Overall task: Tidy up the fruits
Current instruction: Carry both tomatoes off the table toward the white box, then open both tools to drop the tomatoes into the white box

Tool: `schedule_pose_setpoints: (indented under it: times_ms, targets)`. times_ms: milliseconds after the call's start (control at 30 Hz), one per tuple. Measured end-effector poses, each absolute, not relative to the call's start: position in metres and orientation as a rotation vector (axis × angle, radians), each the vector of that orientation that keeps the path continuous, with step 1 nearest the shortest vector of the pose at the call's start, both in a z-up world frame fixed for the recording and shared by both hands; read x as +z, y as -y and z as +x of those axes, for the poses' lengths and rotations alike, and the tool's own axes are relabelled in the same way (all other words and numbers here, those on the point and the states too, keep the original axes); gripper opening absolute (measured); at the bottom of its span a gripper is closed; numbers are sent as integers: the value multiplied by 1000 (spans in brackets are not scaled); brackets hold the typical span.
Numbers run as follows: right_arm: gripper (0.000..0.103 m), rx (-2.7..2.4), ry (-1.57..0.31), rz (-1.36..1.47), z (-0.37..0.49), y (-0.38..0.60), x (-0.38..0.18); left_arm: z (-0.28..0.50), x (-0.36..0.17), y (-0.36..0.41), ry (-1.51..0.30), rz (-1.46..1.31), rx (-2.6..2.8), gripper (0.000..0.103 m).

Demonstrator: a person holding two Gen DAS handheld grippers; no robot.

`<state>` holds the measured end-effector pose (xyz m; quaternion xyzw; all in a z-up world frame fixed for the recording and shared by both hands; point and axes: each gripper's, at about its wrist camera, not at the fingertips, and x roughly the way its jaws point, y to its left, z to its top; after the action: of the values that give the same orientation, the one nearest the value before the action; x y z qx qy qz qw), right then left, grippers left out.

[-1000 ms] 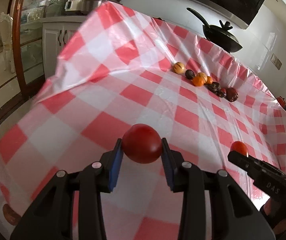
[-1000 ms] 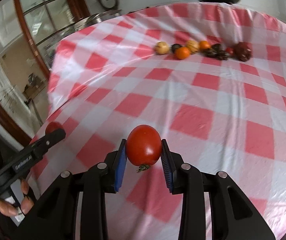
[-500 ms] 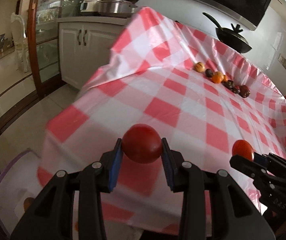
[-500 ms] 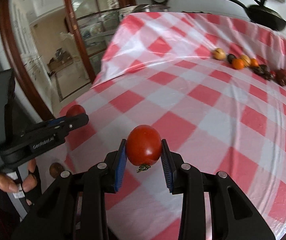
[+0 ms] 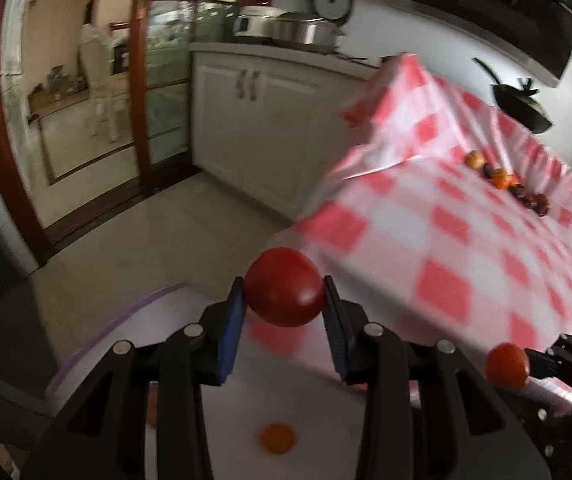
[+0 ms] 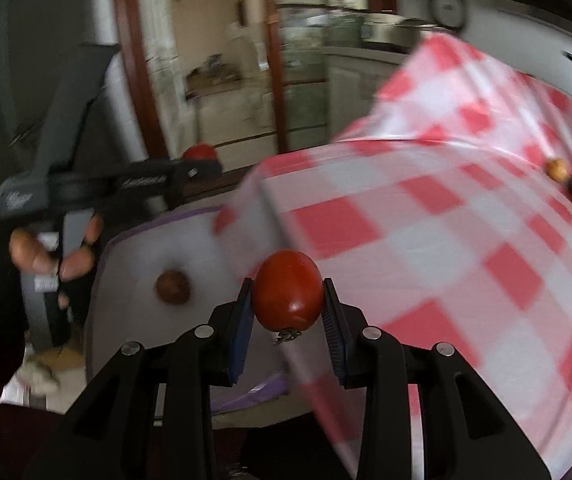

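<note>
My left gripper [image 5: 283, 308] is shut on a dark red tomato [image 5: 283, 288], off the near left corner of the table and above a white bin with a purple rim [image 5: 125, 312]. My right gripper [image 6: 287, 312] is shut on a second red tomato [image 6: 288, 286] with its stem end down, over the table's edge beside the same bin [image 6: 133, 236]. Each gripper shows in the other's view: the right one [image 5: 524, 364] with its tomato [image 5: 506, 366], the left one [image 6: 201, 162] with its tomato [image 6: 199, 151], a hand [image 6: 45, 252] on its grip.
An orange fruit [image 5: 277, 438] and a brown fruit [image 6: 171, 286] lie in the bin. A row of several small fruits [image 5: 506, 184] sits far back on the red-and-white checked tablecloth [image 5: 466, 240]. White cabinets [image 5: 253, 120], a glass door and tiled floor lie to the left.
Both grippers have swung left off the table toward the bin on the floor, each still holding its tomato. The right one has also rolled. The fruit row has slid to the far right.
</note>
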<state>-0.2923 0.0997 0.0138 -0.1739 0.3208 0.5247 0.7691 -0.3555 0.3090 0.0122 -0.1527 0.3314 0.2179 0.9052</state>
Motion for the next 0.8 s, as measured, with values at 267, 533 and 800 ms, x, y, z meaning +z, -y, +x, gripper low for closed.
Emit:
schedule_pose_setpoints:
  times_ms: [267,533,800]
  targets:
    - [34,1256,-823,-567,-325,-155,-40,-384,-45,-339,-868,-253,548,38]
    - [34,1207,-1032,-690,-321,-182,-97,-370,-101,-345,-1090,-257,519,38]
    - [34,1249,-1109,-800,-340,-202,-124,-356,-150,-346,-1269,-257,513,38]
